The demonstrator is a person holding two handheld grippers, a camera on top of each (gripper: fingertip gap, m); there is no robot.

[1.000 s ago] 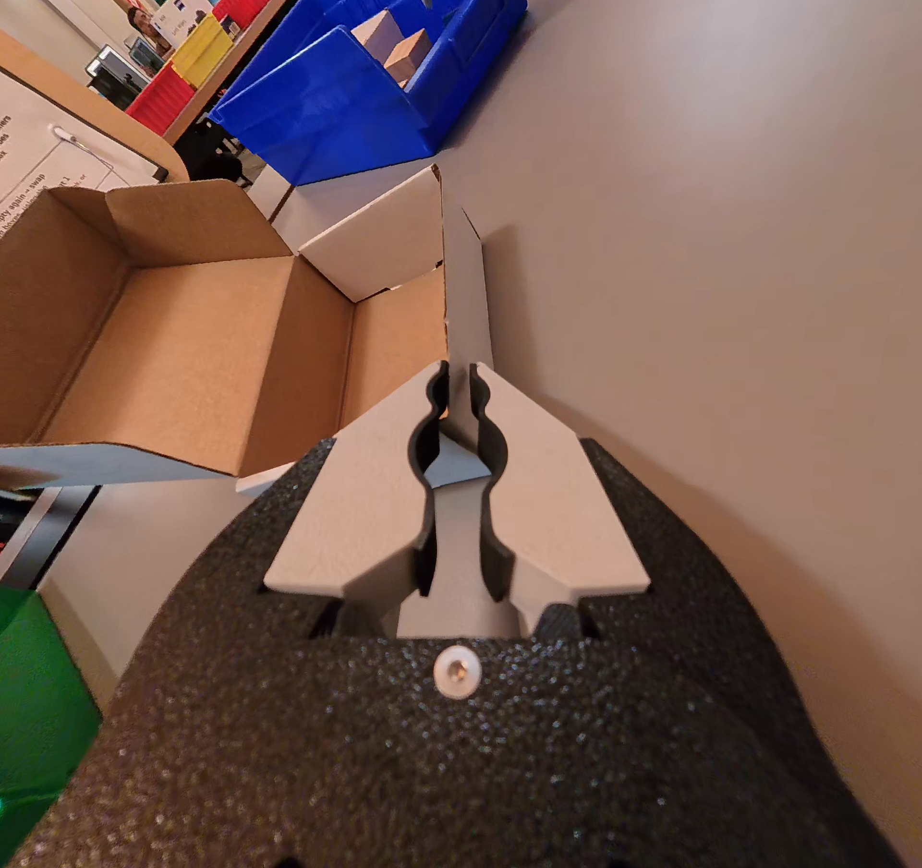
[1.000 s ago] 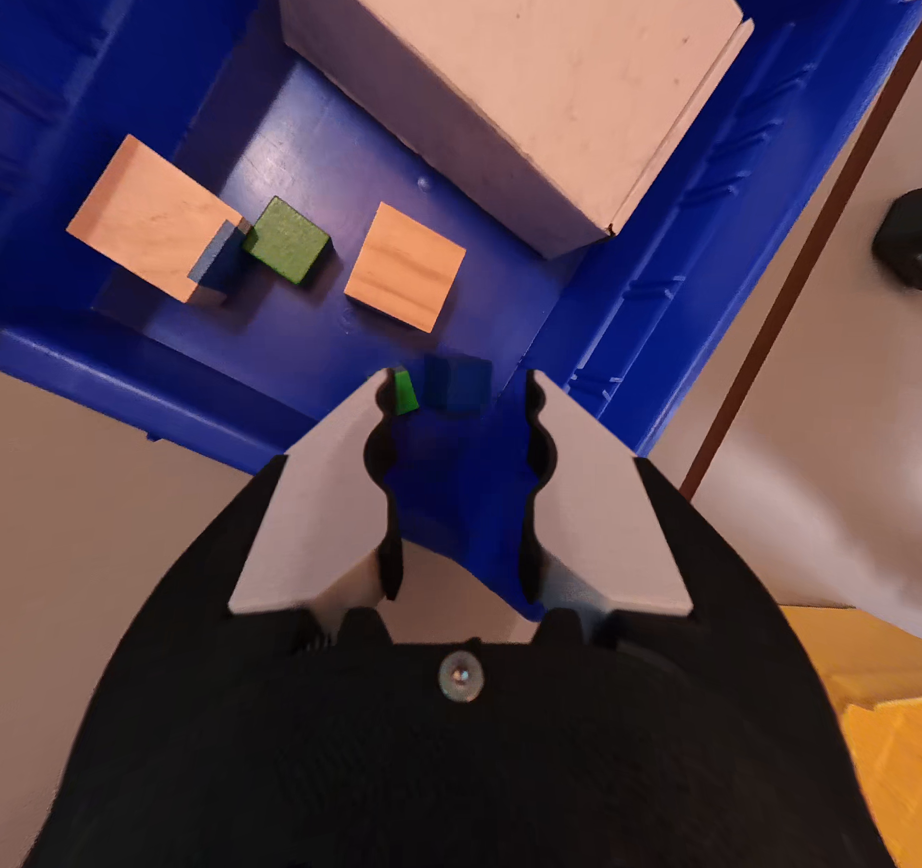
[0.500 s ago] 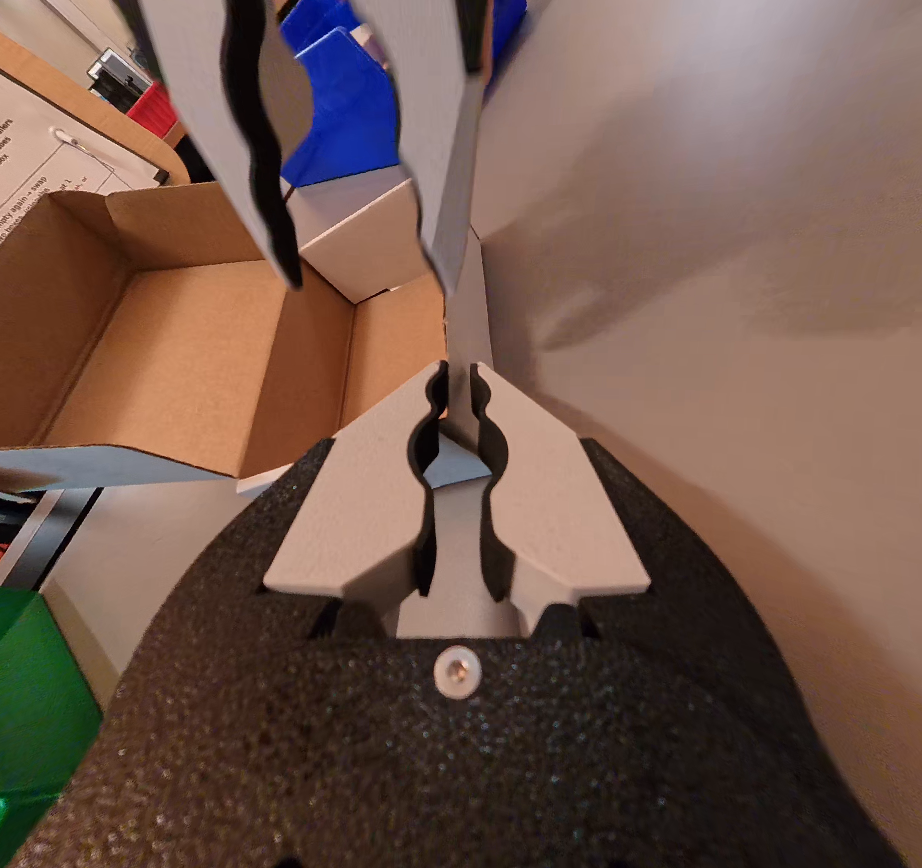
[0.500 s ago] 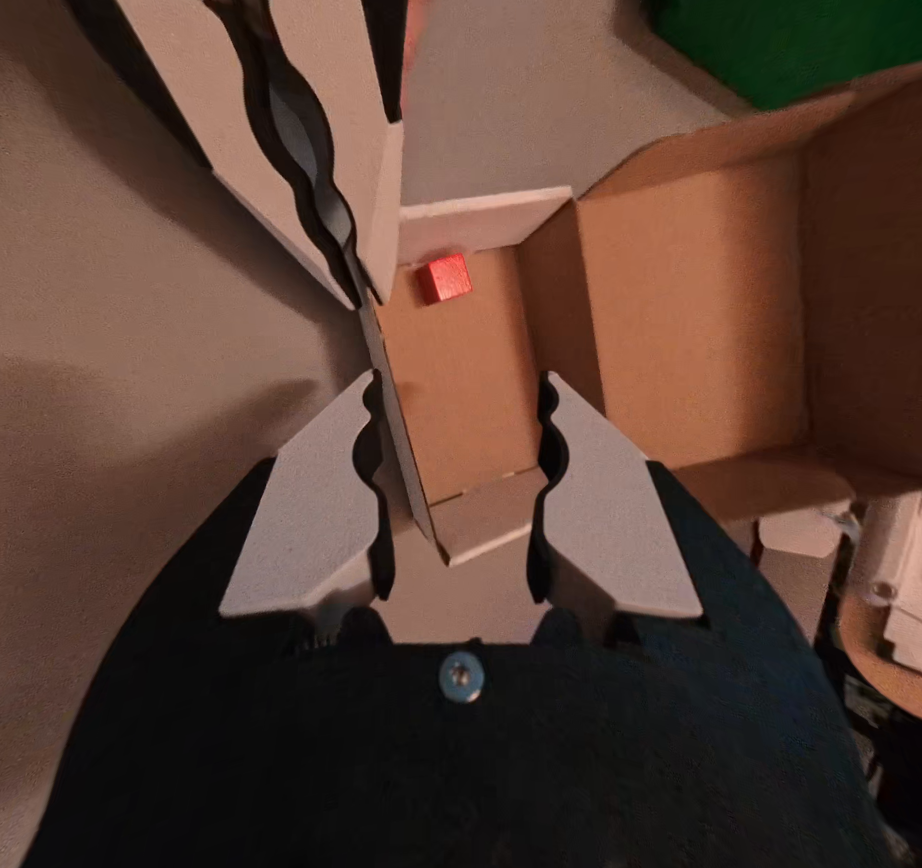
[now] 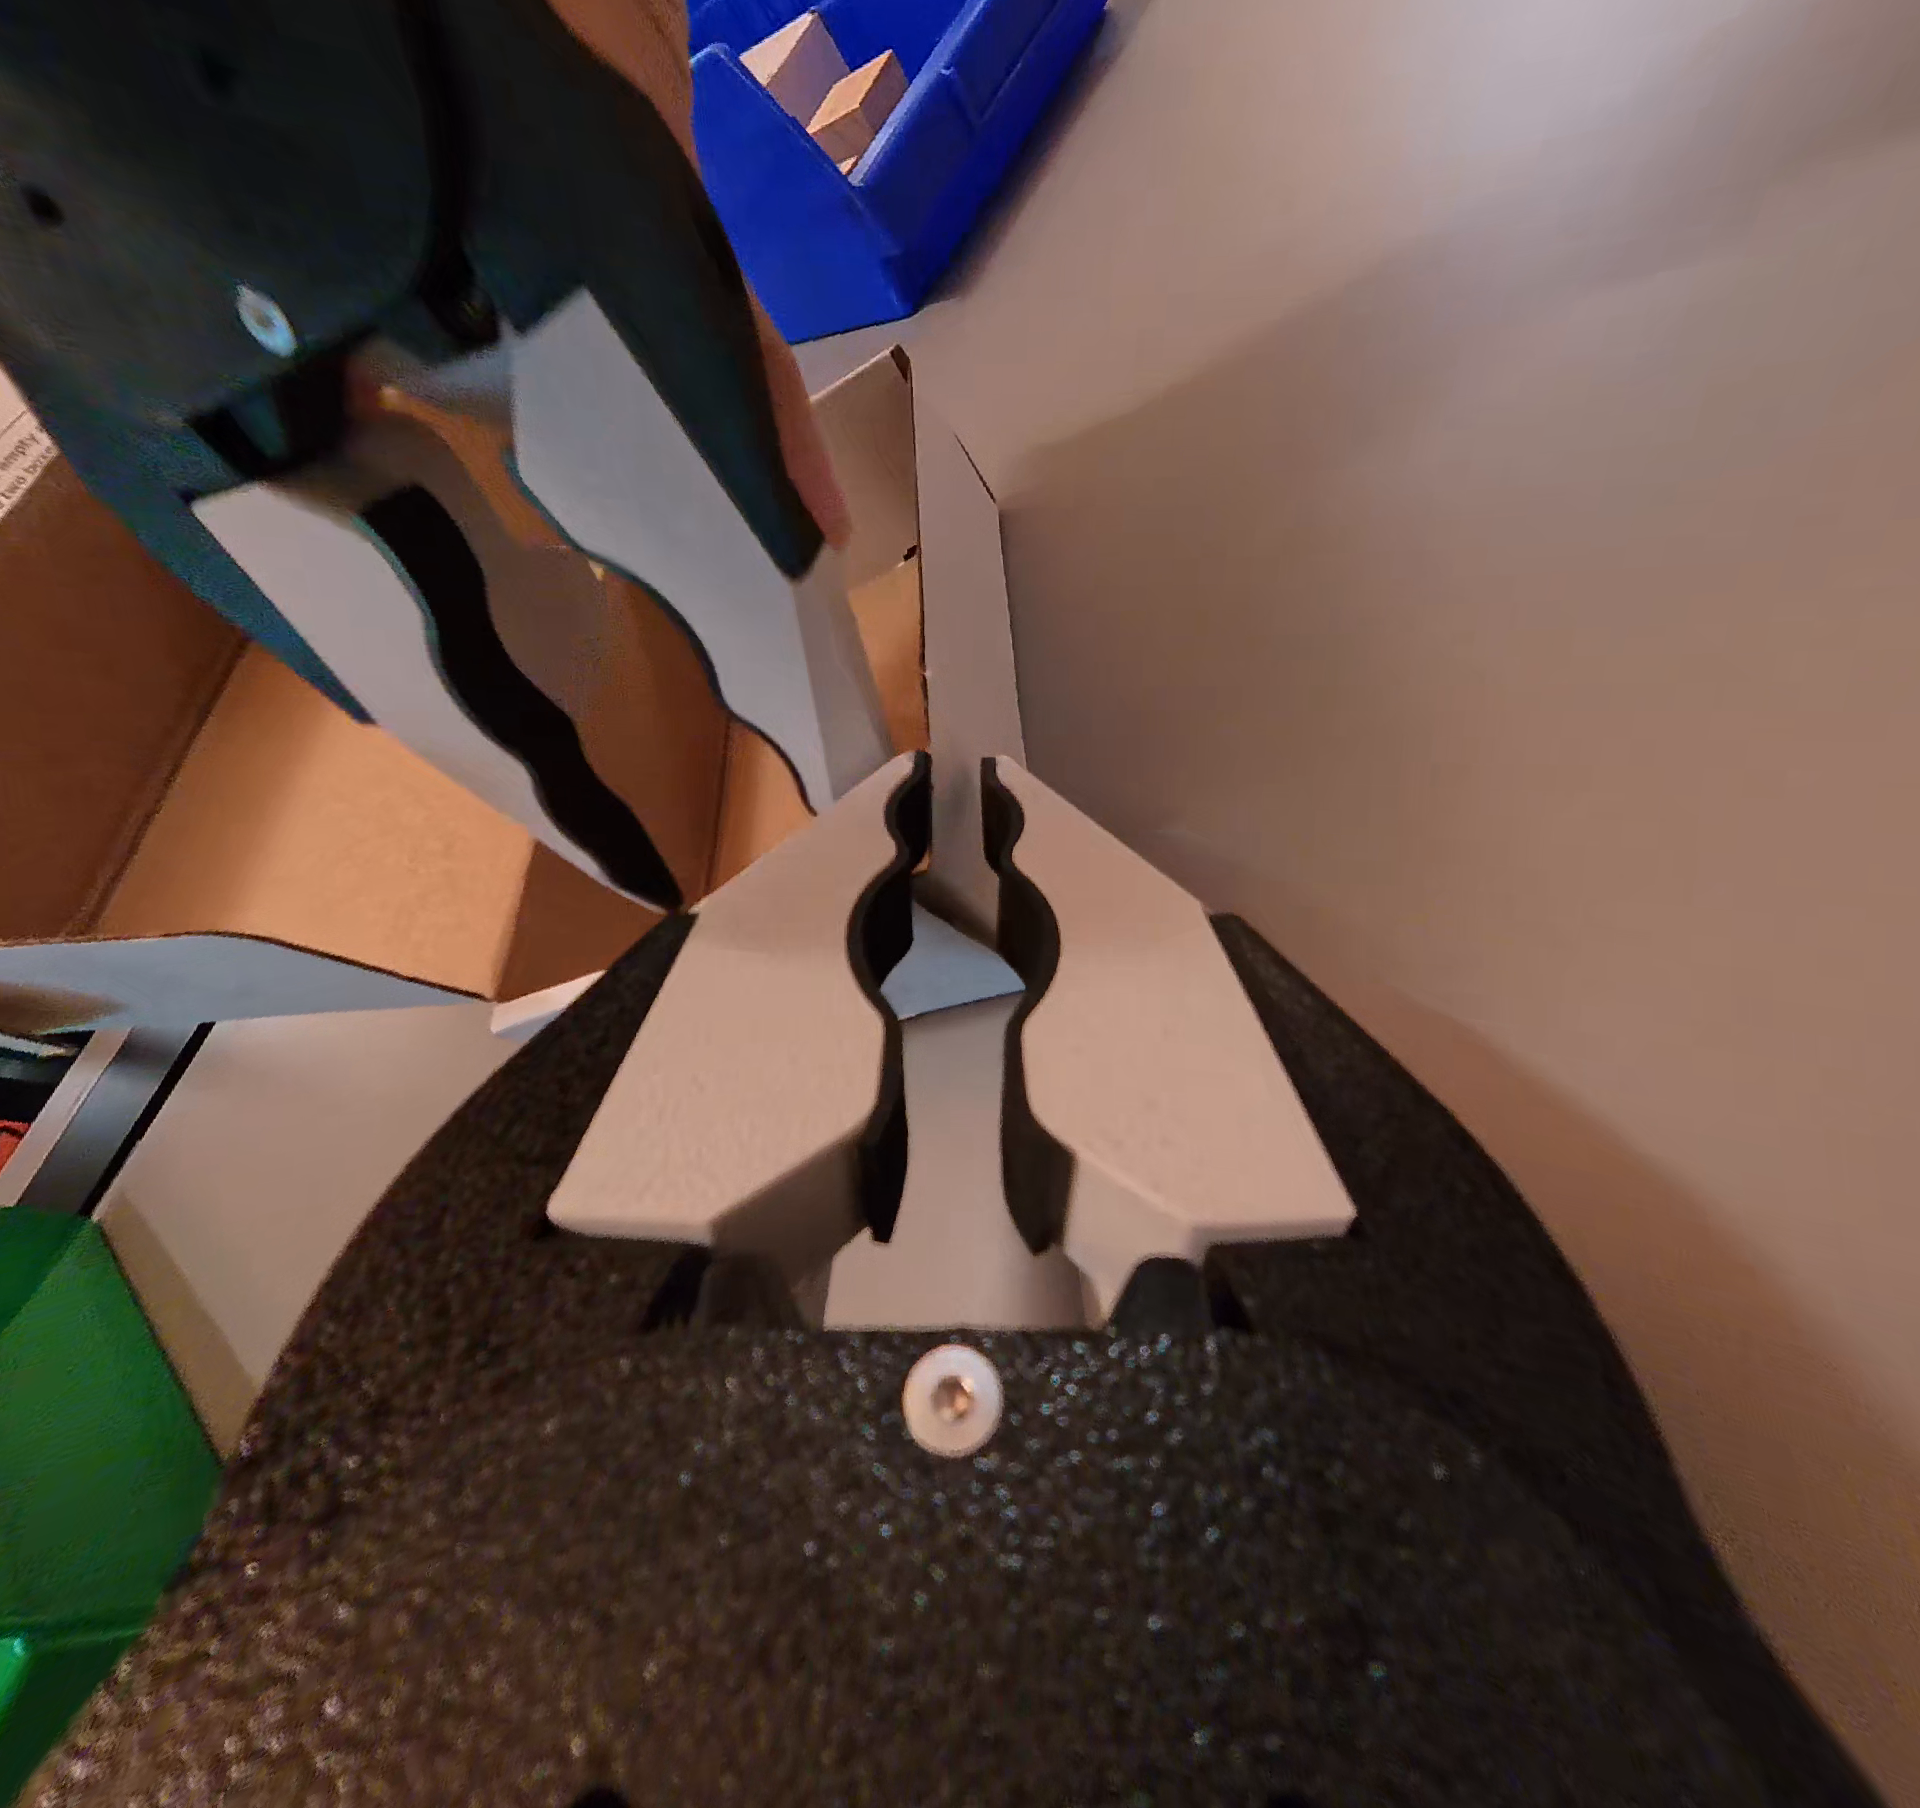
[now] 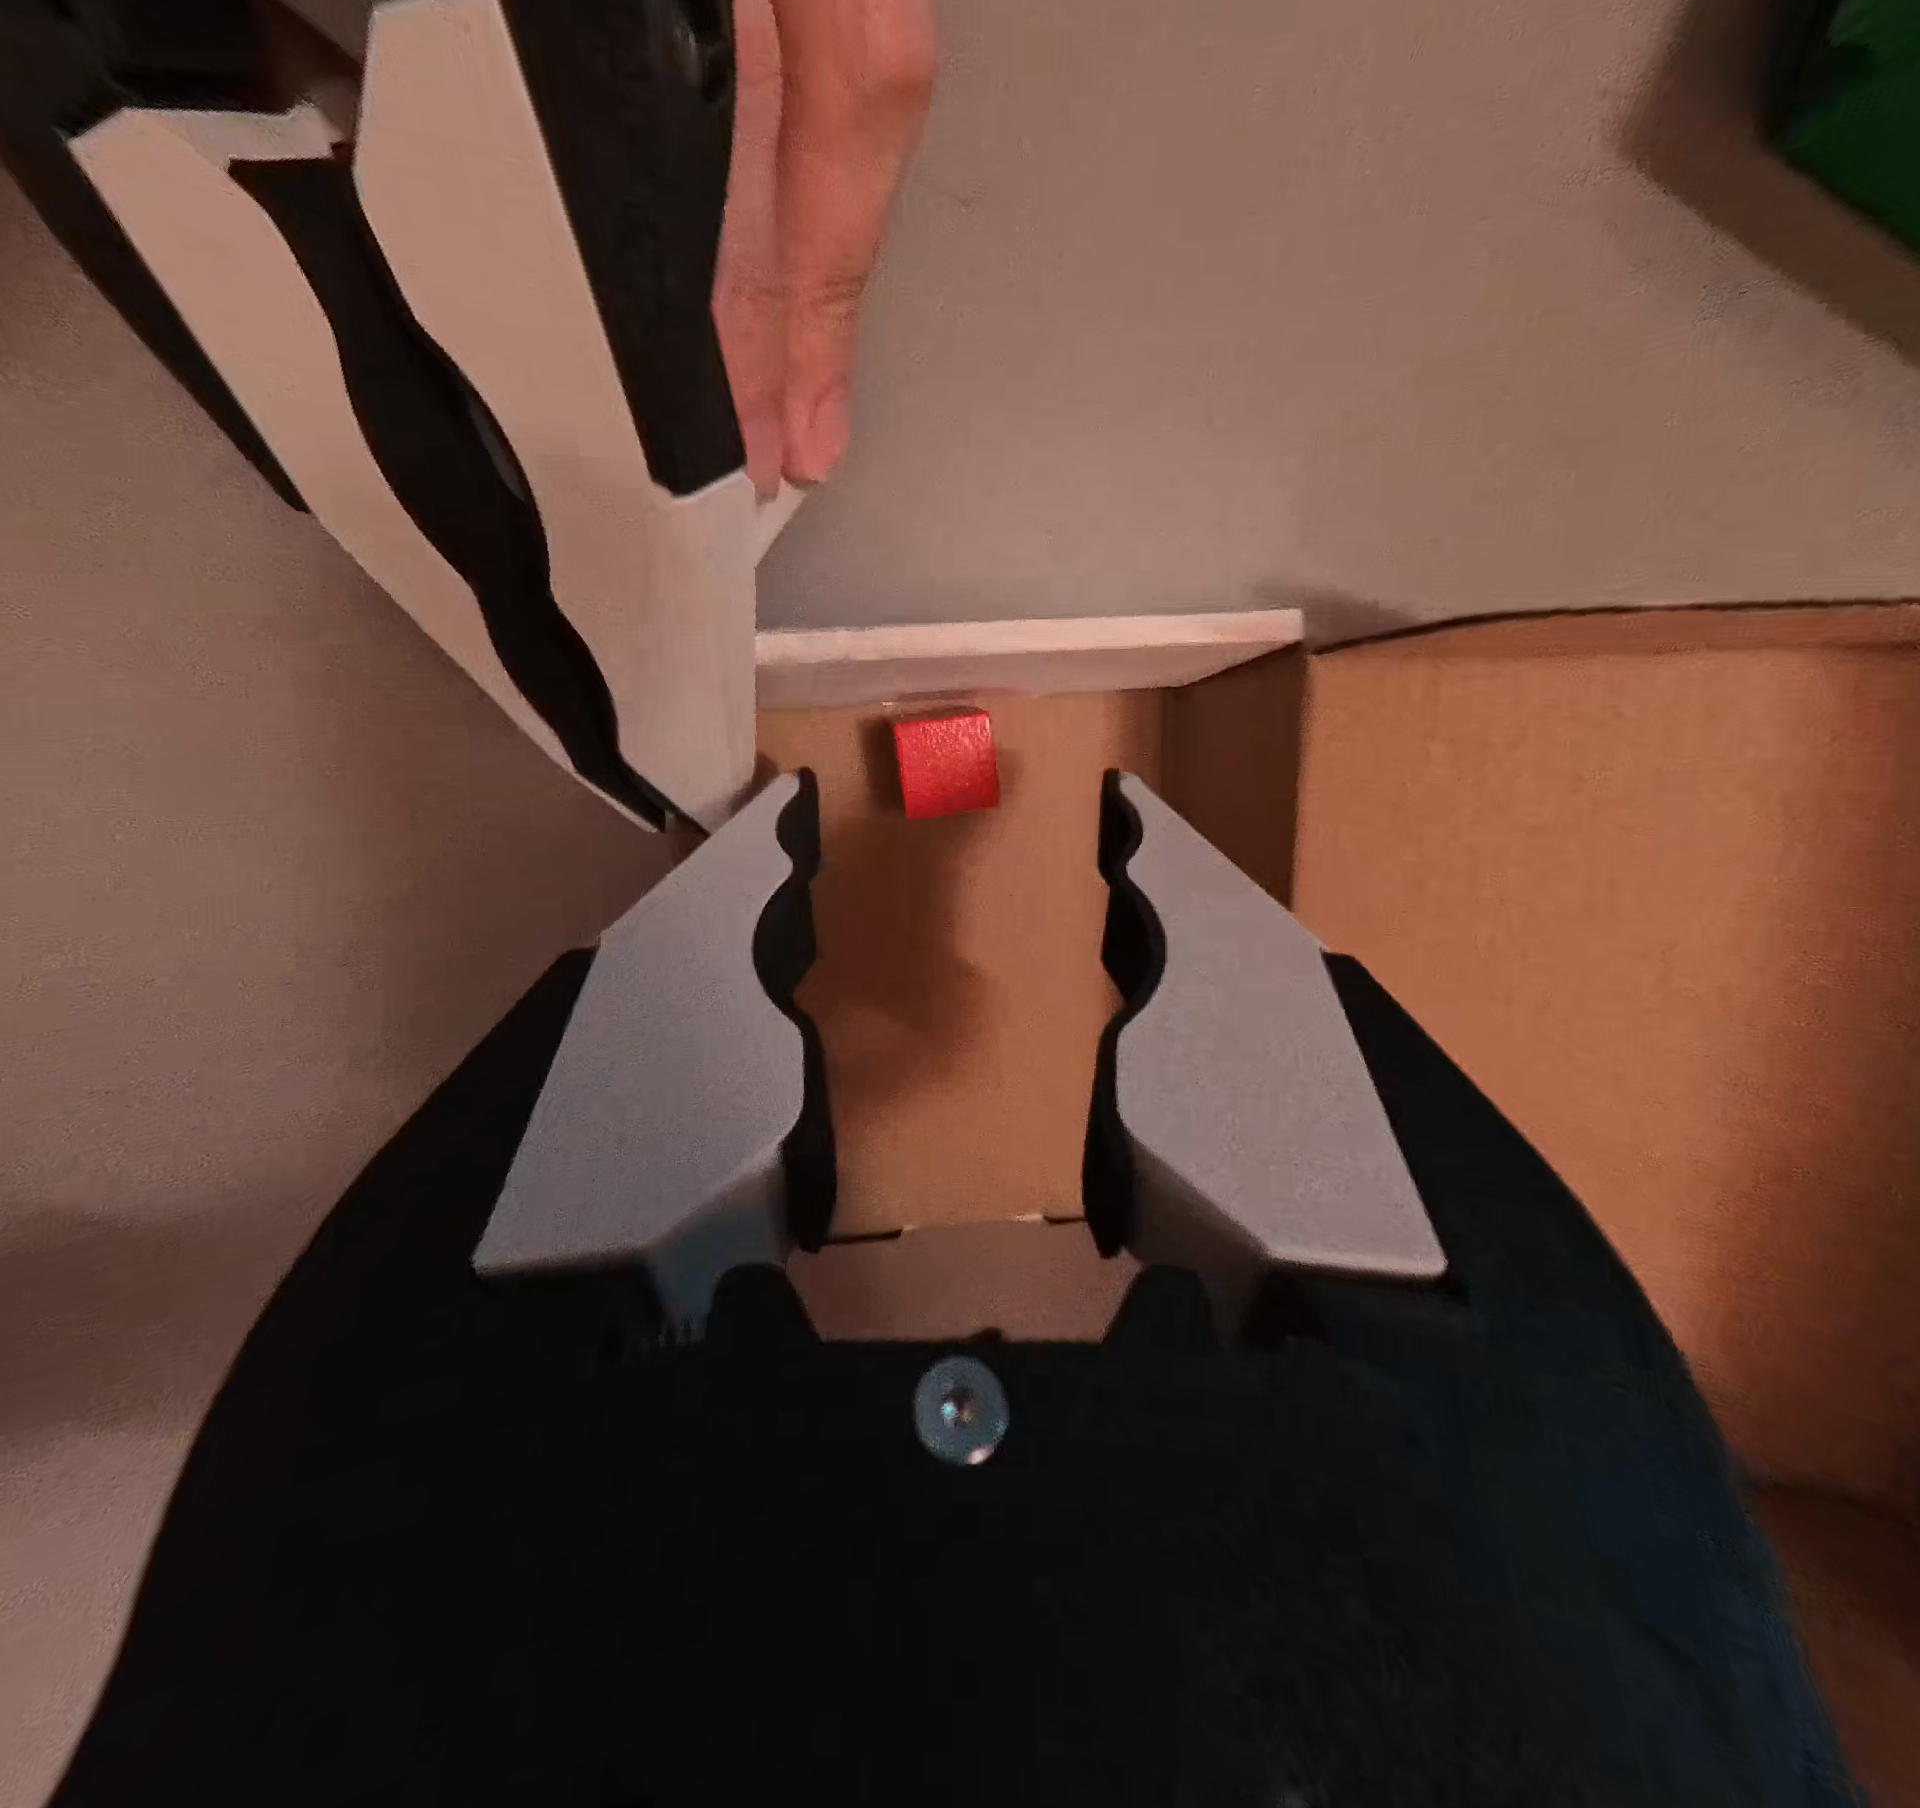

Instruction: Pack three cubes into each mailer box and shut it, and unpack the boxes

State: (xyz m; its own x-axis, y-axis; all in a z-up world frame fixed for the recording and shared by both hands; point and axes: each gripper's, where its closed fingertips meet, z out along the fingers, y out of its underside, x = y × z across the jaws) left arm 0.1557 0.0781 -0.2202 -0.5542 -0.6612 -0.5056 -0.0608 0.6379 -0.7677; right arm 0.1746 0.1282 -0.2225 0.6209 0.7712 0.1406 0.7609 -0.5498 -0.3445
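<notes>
Our mailer box (image 6: 1558, 979) lies open on the table (image 5: 1455, 615). Our right hand-held gripper (image 6: 956, 792), jaws wide and empty, has swung from the blue bin (image 5: 935, 158) over it, above the red cube (image 6: 943, 763). Our left hand-held gripper (image 5: 956, 771) stays clamped on the side wall (image 5: 971, 615).

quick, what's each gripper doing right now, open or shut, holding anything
Left gripper: shut on the side wall of the open mailer box.
Right gripper: open, empty, above the box interior with the red cube ahead of its fingers.

Warm, dim indoor light; soft shadows, wide-angle edge distortion, slight motion blur.
</notes>
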